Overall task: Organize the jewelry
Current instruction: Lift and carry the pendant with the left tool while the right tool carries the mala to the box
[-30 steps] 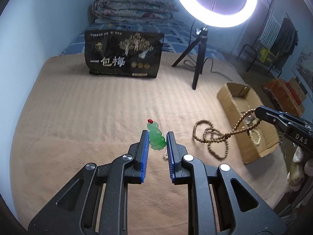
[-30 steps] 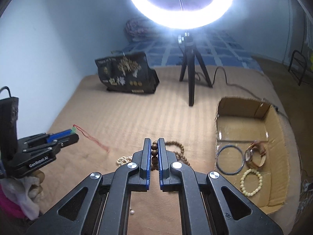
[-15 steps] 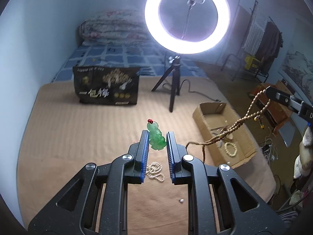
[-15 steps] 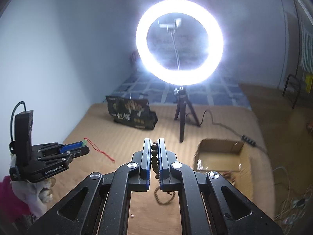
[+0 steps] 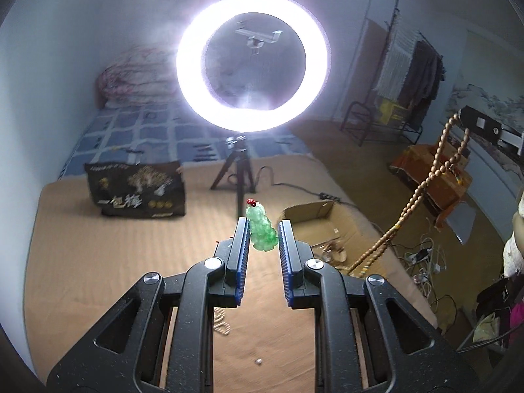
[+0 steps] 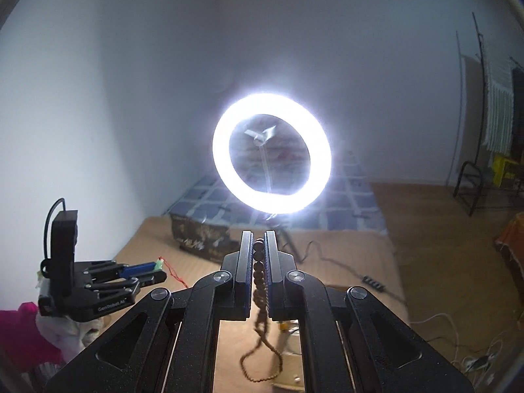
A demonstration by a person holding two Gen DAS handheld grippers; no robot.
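My left gripper [image 5: 262,227] is shut on a green jade pendant [image 5: 261,234] with a red knot on top, held high above the tan mat. From the right wrist view the left gripper [image 6: 156,270] is at the left, with the pendant's red cord [image 6: 173,275] trailing from it. My right gripper [image 6: 258,240] is shut on a brown wooden bead necklace [image 6: 258,262], whose loop dangles below. The left wrist view shows the right gripper [image 5: 463,118] at the right edge, and the necklace [image 5: 422,190] hangs from it towards the open cardboard box [image 5: 311,211].
A lit ring light [image 5: 252,62] on a tripod [image 5: 239,170] stands behind the mat [image 5: 98,262]. A black printed bag [image 5: 137,190] sits at the back left. A white bead strand [image 5: 221,322] and one loose bead [image 5: 258,362] lie on the mat. Cables lie on the floor [image 5: 425,262] at right.
Both grippers have risen well above the mat. The bead necklace has come off the mat and now hangs free from the right gripper. The pendant stays in the left grip.
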